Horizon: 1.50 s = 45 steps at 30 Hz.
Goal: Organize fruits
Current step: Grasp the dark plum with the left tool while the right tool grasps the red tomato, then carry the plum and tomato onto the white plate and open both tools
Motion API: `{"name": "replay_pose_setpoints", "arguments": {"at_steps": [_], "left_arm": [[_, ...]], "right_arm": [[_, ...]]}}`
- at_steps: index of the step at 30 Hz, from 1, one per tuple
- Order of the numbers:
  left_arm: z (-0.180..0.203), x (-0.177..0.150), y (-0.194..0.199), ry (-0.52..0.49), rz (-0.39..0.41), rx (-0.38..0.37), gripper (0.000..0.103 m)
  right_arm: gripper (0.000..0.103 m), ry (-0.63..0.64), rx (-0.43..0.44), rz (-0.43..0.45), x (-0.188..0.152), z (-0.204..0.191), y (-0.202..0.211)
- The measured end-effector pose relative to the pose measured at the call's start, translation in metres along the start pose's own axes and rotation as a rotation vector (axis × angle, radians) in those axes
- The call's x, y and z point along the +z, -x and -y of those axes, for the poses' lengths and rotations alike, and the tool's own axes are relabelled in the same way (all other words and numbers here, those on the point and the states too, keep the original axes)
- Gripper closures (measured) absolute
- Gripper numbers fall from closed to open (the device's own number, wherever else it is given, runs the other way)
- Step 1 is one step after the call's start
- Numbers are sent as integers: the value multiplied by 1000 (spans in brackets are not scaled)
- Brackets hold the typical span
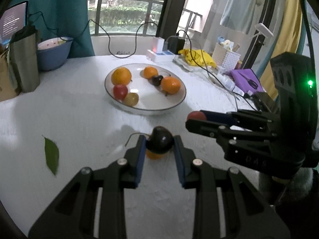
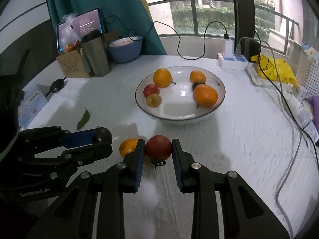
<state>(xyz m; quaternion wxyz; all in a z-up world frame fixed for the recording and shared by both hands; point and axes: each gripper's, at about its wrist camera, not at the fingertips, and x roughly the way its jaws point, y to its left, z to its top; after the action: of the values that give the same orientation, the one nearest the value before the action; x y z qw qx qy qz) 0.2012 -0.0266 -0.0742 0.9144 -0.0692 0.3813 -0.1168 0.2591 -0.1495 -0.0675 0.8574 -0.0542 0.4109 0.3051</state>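
My left gripper [image 1: 159, 144] is shut on a dark purple fruit [image 1: 159, 141], held above a small orange fruit [image 1: 154, 155] on the white table. My right gripper [image 2: 158, 149] is shut on a red tomato [image 2: 158, 148] with its green stem pointing down. The small orange [image 2: 128, 146] lies just left of it. Each gripper shows in the other's view, the right gripper [image 1: 196, 119] and the left gripper [image 2: 102, 137]. A white bowl [image 1: 173, 104] [image 2: 207, 114] ahead holds three oranges, a red fruit, a yellowish fruit and a dark fruit.
A green leaf [image 1: 51, 154] [image 2: 83, 118] lies on the table at left. A steel tumbler [image 2: 95, 54], a blue bowl [image 2: 125, 49], a cardboard box [image 2: 72, 64] and a tablet stand at the back left. A power strip [image 2: 232, 61], cables, a yellow bag [image 2: 275, 69] and a white basket are at the right.
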Motion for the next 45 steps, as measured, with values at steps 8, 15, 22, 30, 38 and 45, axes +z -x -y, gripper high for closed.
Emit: {"name": "replay_pose_setpoints", "arguments": {"at_steps": [8, 15, 22, 30, 38, 45], "left_arm": [[-7, 20, -9, -4, 10, -5, 74], [-15, 39, -25, -9, 19, -13, 74], [-23, 53, -43, -1, 20, -28, 74], [-35, 67, -64, 12, 15, -37, 74], [-50, 80, -79, 28, 16, -34, 74], [-60, 84, -89, 37, 23, -14, 74]], "right_arm": [[74, -3, -7, 15, 20, 11, -7], [74, -7, -14, 15, 37, 21, -19], [74, 5, -16, 10, 56, 28, -37], [74, -2, -14, 3, 72, 40, -60], [74, -18, -6, 6, 90, 48, -90], [74, -33, -8, -10, 102, 54, -115]]}}
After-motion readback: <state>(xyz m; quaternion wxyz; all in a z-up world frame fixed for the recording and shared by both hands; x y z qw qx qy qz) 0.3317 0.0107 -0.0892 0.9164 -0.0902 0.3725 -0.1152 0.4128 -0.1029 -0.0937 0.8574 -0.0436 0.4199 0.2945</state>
